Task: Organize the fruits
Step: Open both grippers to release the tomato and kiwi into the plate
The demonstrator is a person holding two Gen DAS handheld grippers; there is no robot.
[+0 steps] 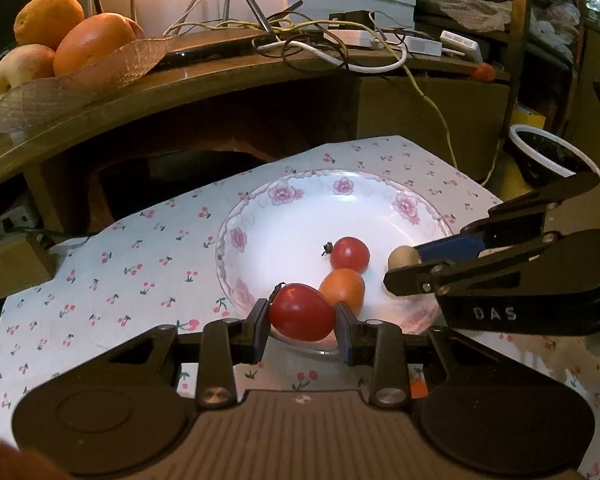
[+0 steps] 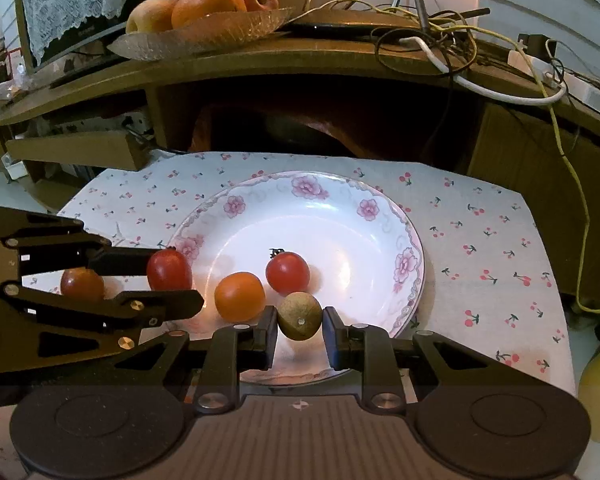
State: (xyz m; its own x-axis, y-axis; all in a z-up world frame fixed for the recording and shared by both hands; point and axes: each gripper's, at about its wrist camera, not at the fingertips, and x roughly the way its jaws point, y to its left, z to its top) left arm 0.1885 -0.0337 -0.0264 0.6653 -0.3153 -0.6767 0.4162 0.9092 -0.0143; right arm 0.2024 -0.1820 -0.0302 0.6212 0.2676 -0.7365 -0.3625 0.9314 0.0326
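A: What is the left gripper (image 1: 302, 322) doing?

B: It is clenched on a red tomato (image 1: 302, 312), pads pressed to both flanks. The tomato's long axis runs across the gap, stem end toward the left finger. It hangs over the near rim of the plate (image 1: 284, 194).

A: And the right gripper (image 2: 300, 330)?

B: It carries a brown fruit (image 2: 300, 316), round, so it has no long axis to speak of. One pad touches it; the other shows a thin gap, so I judge the grasp light or just letting go. It also sits over the plate's near rim.

A: What lies beyond them?

B: Just ahead of the left gripper, an orange tomato (image 1: 343, 289) rests in the plate, touching a second red one (image 1: 350, 254) further on. From the right gripper the orange tomato is ahead and to the left, the red one straight ahead.

A: So where does the next move go?

B: Probably forward and down: the bare plate floor lies ahead of both grippers. The left one is nearer the orange tomato, so its drop point should go left of that pair to avoid a knock. One more tomato (image 2: 82, 284) lies on the tabletop behind the left gripper's fingers, off the plate.
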